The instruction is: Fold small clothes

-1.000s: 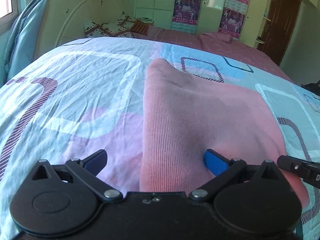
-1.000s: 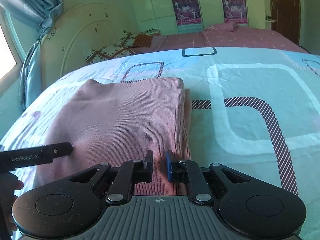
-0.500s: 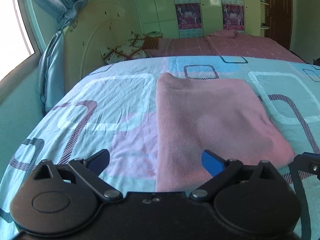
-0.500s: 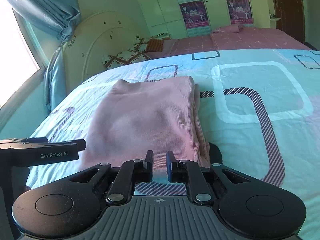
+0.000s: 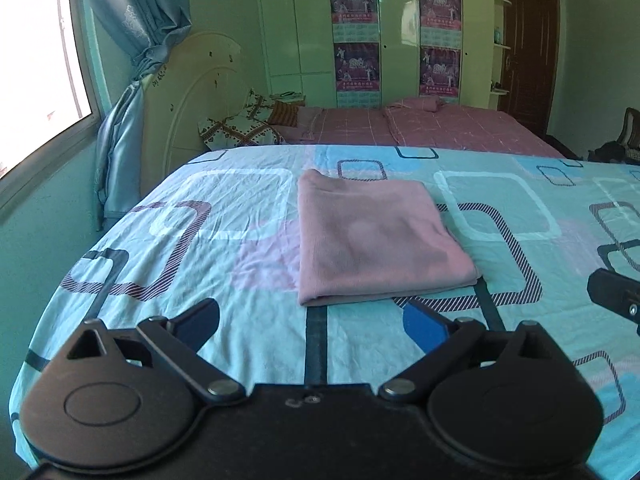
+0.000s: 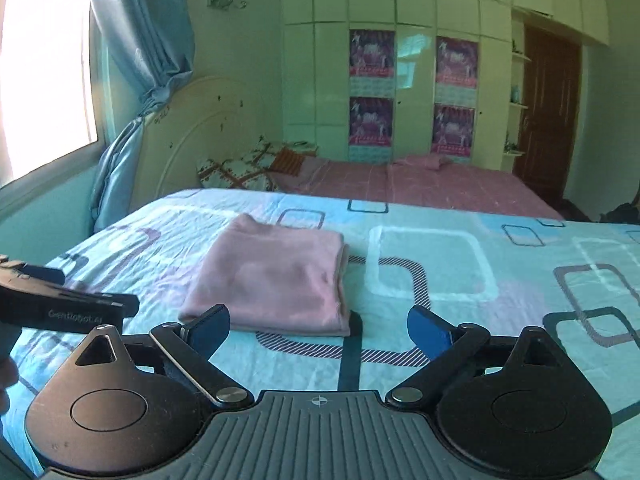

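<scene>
A pink knitted garment lies folded into a flat rectangle on the patterned turquoise bedsheet; the right wrist view has the same garment ahead and slightly left. My left gripper hovers above the sheet, short of the garment's near edge, open with nothing between its blue pads. My right gripper is raised over the bed too, its jaws opening wide and empty, the garment's near edge just beyond them. Each gripper shows at the edge of the other's view.
A cream headboard and tied blue curtain stand at the left by a bright window. Pillows and a pink-sheeted bed lie behind, then green wardrobes with posters and a brown door.
Both grippers pulled up and back from the garment, which now lies farther off and whole in view. The right gripper's jaws went from shut to wide apart.
</scene>
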A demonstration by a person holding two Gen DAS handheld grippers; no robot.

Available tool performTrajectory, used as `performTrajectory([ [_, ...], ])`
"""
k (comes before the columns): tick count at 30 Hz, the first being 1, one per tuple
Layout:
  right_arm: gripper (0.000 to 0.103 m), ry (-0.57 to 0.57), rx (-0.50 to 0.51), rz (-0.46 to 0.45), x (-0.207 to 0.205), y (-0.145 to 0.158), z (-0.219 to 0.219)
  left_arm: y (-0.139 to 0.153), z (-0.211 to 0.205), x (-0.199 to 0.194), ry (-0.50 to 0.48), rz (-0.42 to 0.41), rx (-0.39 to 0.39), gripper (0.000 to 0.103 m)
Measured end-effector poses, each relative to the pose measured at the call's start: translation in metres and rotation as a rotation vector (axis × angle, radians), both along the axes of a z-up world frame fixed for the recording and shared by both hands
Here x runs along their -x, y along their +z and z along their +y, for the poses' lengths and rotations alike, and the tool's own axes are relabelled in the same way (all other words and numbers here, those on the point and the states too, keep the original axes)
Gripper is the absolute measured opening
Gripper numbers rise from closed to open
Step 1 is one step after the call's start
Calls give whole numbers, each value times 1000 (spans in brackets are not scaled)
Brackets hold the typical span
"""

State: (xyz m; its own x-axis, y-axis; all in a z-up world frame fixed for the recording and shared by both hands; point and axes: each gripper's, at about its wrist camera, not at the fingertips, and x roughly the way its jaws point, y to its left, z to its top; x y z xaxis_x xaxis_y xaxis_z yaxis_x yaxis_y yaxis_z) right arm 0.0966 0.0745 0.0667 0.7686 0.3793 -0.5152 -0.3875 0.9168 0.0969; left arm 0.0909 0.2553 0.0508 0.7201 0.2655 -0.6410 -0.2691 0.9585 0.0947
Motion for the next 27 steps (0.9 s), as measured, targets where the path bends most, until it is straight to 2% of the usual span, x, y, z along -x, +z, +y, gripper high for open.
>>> performTrajectory([
  [1,95,-5,-20,-5,5,5,-4,4,-4,6,6,-7,0,98],
  [3,103,-15,-40,-22,14,10,-9,12,-13,17,29,-25,-11,98],
  [9,103,-33,-32,-96,41,19,-29,28,-33,56,91,-52,9,99],
  [13,103,-30,-78,-73,56,22,-50,36,-43,81,115,-73,5,99],
  [17,103,-20,-80,-77,70,24,-59,42,-51,100,130,-84,5,99],
  [27,103,-13,-105,-85,97,28,-75,52,-66,124,132,-113,0,100],
])
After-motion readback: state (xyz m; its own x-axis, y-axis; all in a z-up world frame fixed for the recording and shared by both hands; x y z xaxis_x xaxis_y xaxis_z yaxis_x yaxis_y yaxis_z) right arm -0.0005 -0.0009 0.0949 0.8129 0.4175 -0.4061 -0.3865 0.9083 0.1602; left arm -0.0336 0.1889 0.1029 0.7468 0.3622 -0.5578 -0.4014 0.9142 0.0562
